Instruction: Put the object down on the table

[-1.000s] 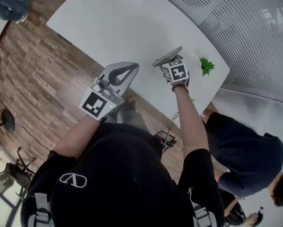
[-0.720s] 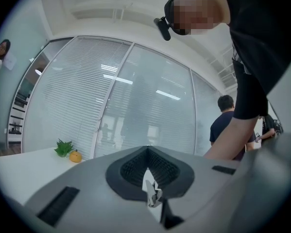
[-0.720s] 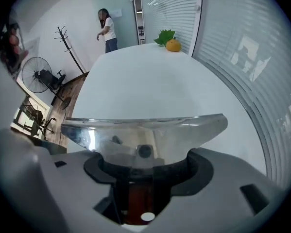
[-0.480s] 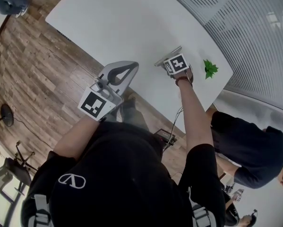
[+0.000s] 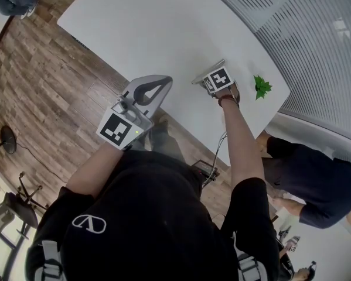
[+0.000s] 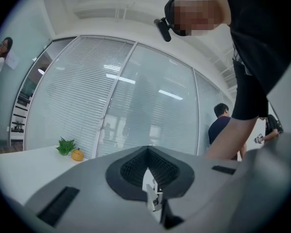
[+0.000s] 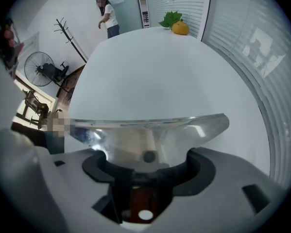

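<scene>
A shiny metal dish [image 7: 150, 132] lies sideways between the jaws of my right gripper [image 7: 147, 155], low over the white table [image 7: 150, 76]. Those jaws are opening, but both black pads [image 7: 93, 163] still touch the dish's sides. In the head view the dish [image 5: 208, 70] shows as a grey slab just ahead of the right gripper [image 5: 210, 76], near the table's [image 5: 152, 28] near right edge. My left gripper [image 5: 165, 79] hangs off the table above the wooden floor. It is shut and empty, and its fingertips meet in the left gripper view [image 6: 147, 148].
A small green plant [image 5: 261, 86] stands at the table's right corner. Another plant [image 7: 170, 18] with an orange fruit [image 7: 180, 28] sits at the far end. A person in dark clothes [image 5: 316, 186] crouches to my right. A fan [image 7: 41, 67] stands on the floor beyond the table.
My right gripper has moved the dish a little forward and lower toward the table. The left gripper has stayed put. The person on the right has shifted.
</scene>
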